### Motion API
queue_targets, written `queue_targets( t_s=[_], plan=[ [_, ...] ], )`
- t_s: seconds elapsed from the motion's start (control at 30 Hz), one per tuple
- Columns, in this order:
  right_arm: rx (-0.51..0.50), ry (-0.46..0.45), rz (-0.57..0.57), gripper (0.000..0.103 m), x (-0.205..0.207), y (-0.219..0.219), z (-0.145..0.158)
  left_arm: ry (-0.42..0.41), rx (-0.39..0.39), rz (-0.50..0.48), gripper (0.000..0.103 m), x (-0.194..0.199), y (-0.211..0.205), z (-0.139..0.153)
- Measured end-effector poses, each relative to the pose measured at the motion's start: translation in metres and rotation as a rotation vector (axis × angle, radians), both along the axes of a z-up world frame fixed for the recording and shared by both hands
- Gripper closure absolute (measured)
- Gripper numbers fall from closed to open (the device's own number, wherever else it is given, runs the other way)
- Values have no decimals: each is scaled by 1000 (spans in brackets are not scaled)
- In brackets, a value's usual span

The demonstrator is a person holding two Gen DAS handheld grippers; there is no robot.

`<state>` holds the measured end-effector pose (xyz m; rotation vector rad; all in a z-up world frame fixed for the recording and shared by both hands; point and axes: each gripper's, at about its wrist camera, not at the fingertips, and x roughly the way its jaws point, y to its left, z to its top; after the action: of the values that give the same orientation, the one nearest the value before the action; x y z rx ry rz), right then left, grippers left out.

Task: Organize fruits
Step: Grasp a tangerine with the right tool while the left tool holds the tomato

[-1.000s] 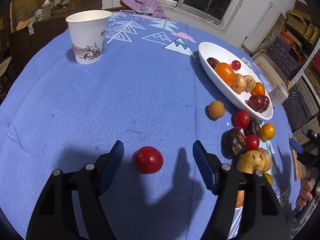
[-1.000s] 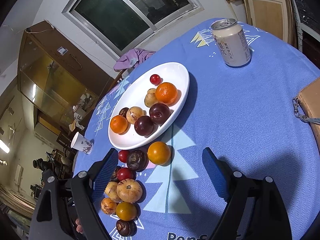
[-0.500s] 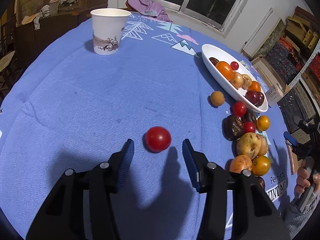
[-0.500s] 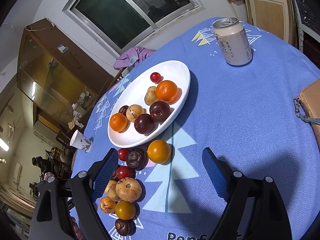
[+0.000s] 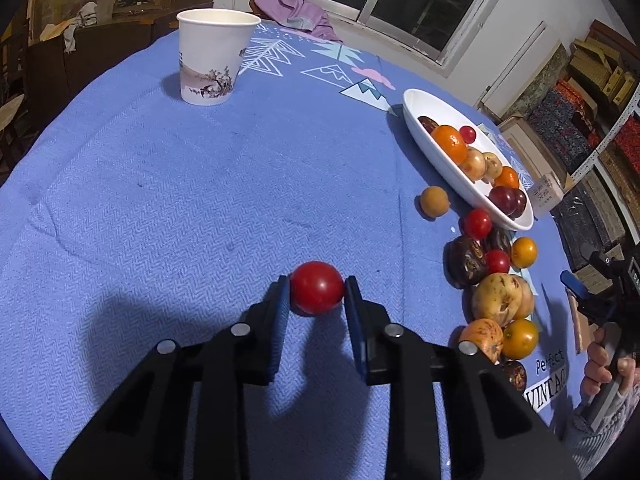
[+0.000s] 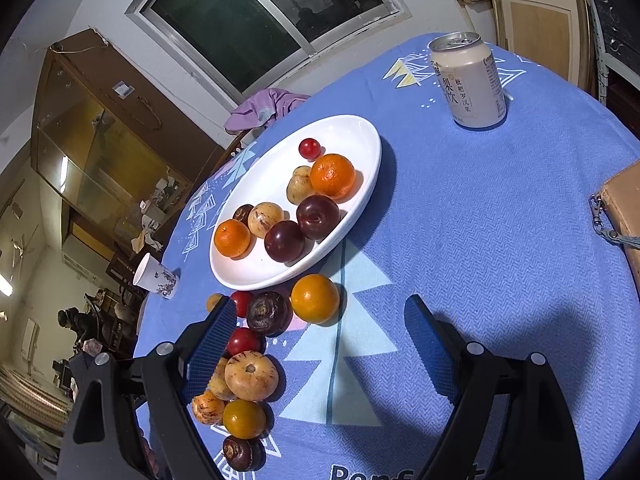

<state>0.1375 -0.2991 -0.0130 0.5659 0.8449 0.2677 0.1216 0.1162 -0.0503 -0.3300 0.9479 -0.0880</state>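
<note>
We see the left gripper (image 5: 316, 292) clenched on a red tomato (image 5: 317, 287) that sits on the blue tablecloth (image 5: 200, 200), well apart from the white dish (image 6: 352, 136) and on the paper cup's (image 5: 212, 60) side of it. The right gripper (image 6: 320, 336) stands released with nothing between its pads, just short of the loose fruit (image 6: 316, 298) beside the white dish.

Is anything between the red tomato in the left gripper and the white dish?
Mostly bare cloth. The red tomato is pinched in the left gripper; only a small tan fruit lies beside the white dish's near rim.
</note>
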Motion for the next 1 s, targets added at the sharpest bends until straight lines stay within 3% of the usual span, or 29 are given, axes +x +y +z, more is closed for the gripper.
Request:
queue_targets(
  t_s=[0.13, 0.23, 0.37, 0.43, 0.6, 0.83, 0.93, 1.0],
  plan=[
    [-11, 1, 7, 16, 0, 2, -1, -12, 29, -4, 76, 3, -5, 1],
    [-48, 0, 29, 16, 1, 9, -4, -40, 93, -11, 77, 7, -17, 2],
    [-197, -19, 64, 16, 2, 31, -7, -120, 191, -41, 77, 2, -37, 13],
    [-261, -22, 90, 21, 5, 43, -11, -142, 190, -61, 77, -1, -43, 17],
    [-291, -6, 100, 35, 14, 52, -20, -134, 161, -86, 77, -3, -46, 18],
    [-225, 44, 83, 45, 34, 52, -33, -129, 151, -104, 77, -4, -50, 17],
    [-246, 24, 80, 45, 37, 59, -33, -121, 154, -107, 77, -3, -51, 15],
    [-270, 14, 78, 54, 38, 62, -34, -114, 159, -106, 77, -2, -52, 12]
  ],
)
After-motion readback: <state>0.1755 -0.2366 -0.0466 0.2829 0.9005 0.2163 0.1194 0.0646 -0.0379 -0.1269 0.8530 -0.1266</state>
